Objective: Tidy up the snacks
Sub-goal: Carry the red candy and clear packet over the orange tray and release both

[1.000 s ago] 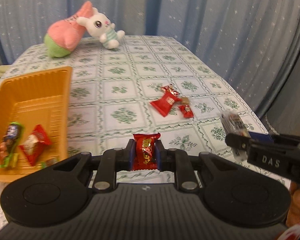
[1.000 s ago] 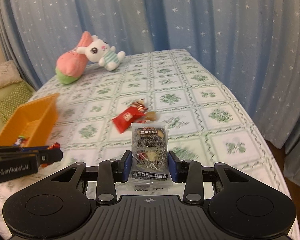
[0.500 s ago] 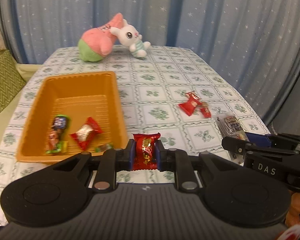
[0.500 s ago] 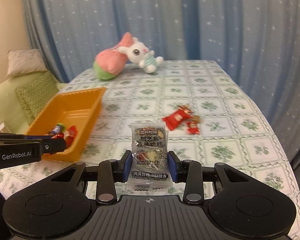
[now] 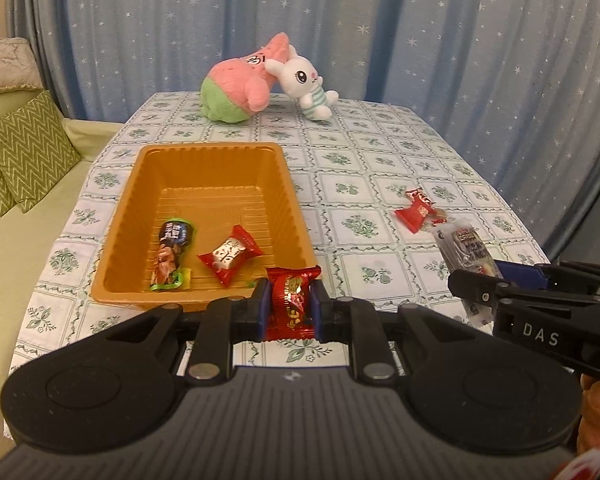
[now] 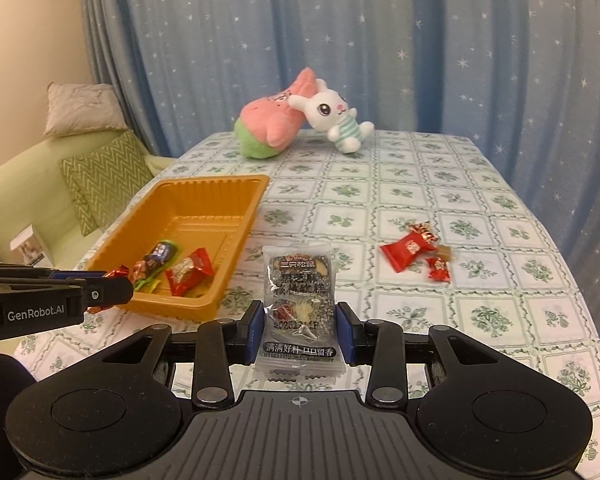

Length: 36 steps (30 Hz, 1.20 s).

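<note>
My left gripper (image 5: pixel 291 305) is shut on a red foil candy (image 5: pixel 292 300) and holds it above the table just in front of the orange tray's (image 5: pixel 292 200) near right corner. My right gripper (image 6: pixel 299 326) is shut on a clear packet of dark walnut cake (image 6: pixel 299 300), held above the table to the right of the tray (image 6: pixel 242 224). The tray holds a dark long snack (image 5: pixel 172 254) and a red-and-white candy (image 5: pixel 230 254). A red packet (image 6: pixel 406 250) and a small red candy (image 6: pixel 439 269) lie on the tablecloth at the right.
A pink-green plush (image 5: pixel 240 84) and a white bunny plush (image 5: pixel 304 80) sit at the table's far end. A green sofa with a zigzag cushion (image 5: pixel 20 156) stands to the left. Blue starred curtains hang behind. The table edge drops off on the right.
Both grippers have swung left and pulled back with their snacks still held. The orange tray now sits straight ahead of the left gripper instead of at the frame's left edge.
</note>
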### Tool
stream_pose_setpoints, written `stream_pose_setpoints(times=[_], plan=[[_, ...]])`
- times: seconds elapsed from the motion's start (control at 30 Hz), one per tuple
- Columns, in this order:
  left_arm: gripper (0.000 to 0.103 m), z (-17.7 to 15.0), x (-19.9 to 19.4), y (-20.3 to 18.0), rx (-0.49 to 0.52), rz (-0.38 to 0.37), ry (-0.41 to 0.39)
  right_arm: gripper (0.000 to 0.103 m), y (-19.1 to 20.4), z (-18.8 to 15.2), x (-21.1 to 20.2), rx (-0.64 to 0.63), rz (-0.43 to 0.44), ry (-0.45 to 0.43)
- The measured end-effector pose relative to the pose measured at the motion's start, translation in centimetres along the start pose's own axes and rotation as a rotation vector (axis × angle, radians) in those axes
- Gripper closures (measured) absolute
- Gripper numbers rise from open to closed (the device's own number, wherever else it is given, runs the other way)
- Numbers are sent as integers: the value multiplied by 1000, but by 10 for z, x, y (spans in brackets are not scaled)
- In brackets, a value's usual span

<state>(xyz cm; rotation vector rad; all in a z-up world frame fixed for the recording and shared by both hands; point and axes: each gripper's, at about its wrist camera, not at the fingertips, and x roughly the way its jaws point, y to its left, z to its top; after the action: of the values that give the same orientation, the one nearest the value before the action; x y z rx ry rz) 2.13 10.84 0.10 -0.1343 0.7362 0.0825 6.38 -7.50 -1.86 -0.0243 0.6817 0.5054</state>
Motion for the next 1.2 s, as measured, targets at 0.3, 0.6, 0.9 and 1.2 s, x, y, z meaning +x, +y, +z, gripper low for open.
stream_pose_setpoints(times=[0.3, 0.6, 0.9, 1.2], plan=[[85, 1, -3, 5, -11, 2, -5, 65, 9, 1, 4, -15, 14, 10], [85, 1, -3, 14, -23, 7, -4, 65, 16, 5, 11, -27, 31, 15], [85, 4, -1, 30, -40, 26, 1, 65, 29, 11, 23, -34, 61, 25], [85, 15, 4, 57, -50, 56, -2, 65, 50, 25, 45, -45, 98, 35]])
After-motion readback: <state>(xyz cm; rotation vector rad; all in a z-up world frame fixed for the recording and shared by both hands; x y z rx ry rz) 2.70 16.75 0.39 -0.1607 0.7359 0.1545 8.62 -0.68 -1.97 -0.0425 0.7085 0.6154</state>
